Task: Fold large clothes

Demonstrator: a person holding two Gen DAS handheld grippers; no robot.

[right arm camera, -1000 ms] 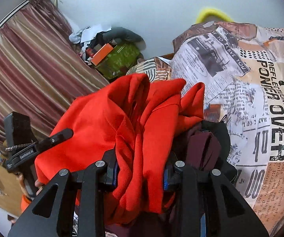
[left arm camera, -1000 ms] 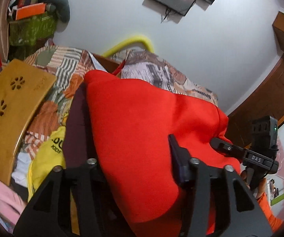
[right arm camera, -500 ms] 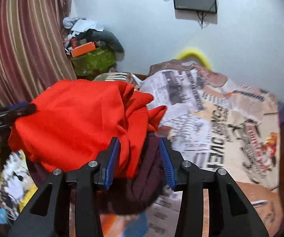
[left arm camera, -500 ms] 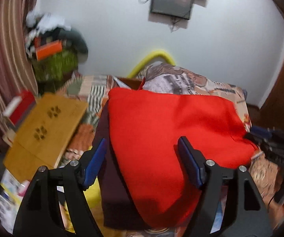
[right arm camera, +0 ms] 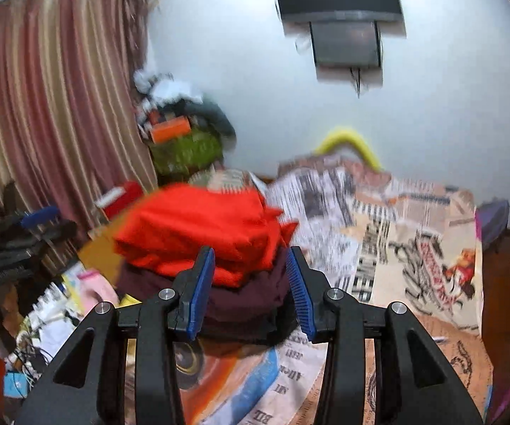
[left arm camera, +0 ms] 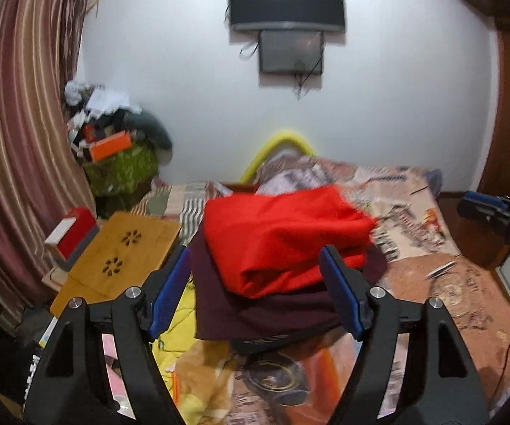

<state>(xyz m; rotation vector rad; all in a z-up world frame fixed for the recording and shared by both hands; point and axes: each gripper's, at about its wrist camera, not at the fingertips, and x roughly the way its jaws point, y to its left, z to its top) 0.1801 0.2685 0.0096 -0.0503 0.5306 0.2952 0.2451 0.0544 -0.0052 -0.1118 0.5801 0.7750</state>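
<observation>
Red garment [left arm camera: 283, 237] is noted folded atop a maroon garment [left arm camera: 265, 311]; judged soft, light, slump-prone; best gripped at its folded edge. Left tongs [left arm camera: 255, 292] and right tongs [right arm camera: 251, 290] are held spread, empty.

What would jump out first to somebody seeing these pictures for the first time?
The bright red garment grabs the eye first, folded on top of a dark maroon garment on the newspaper-print bedspread, in the middle of both views. Next come the blue pads of the left gripper and right gripper, both open and empty in the foreground. A dark screen is mounted on the white wall above.
</observation>
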